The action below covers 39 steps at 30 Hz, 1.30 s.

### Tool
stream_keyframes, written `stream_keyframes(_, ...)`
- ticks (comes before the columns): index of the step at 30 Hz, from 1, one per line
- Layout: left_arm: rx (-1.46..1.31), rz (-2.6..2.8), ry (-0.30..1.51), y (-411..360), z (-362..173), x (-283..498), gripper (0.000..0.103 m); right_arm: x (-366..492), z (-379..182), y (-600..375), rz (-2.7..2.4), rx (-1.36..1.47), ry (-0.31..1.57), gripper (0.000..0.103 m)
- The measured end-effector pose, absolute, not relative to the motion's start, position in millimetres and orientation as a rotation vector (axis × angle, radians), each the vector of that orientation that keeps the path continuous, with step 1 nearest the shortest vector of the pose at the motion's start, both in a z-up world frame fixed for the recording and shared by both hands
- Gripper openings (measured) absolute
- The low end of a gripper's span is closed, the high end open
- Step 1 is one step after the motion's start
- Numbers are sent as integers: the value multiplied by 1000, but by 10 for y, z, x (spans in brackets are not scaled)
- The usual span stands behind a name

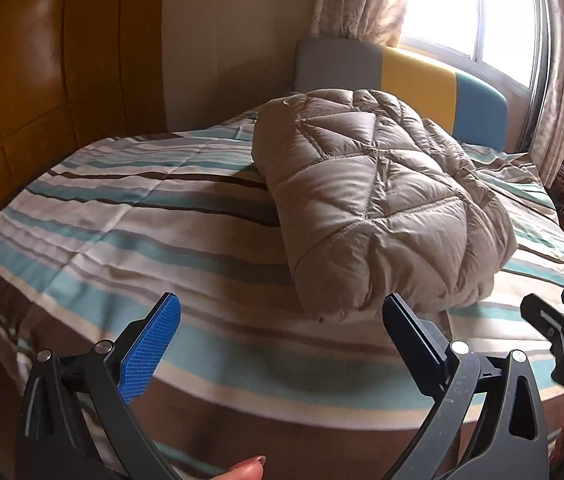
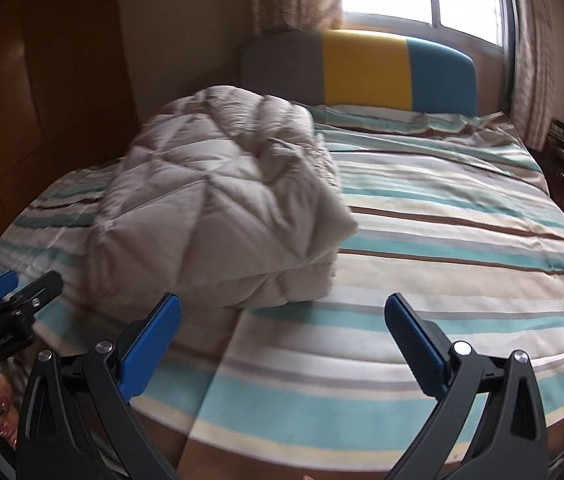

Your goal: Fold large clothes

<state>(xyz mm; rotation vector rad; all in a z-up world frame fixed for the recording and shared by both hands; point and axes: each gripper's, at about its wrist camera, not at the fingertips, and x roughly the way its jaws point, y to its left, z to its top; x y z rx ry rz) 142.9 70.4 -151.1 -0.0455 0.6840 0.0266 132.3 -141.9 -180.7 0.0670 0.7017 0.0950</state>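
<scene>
Quilted coat (image 1: 374,200), one, beige, folded into a bundle on one striped bed (image 1: 121,216), just ahead of two empty grippers, left gripper (image 1: 282,344) and right gripper (image 2: 284,346), both spread wide, touching nothing.

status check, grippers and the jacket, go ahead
Left gripper open, empty. Right gripper open, empty. Quilted jacket folded on striped bed. Nothing in the way.
</scene>
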Motion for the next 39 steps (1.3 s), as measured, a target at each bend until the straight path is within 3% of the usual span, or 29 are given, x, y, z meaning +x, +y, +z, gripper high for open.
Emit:
stream_keyframes(11, -32, 31, 652, 707, -1434, 1136, 100, 1007, -1599, -1278, 108, -7, 612, 101)
stream_keyframes(39, -16, 6, 661, 586, -1477, 1090, 100, 1004, -1636, -1417, 97, 34, 624, 101)
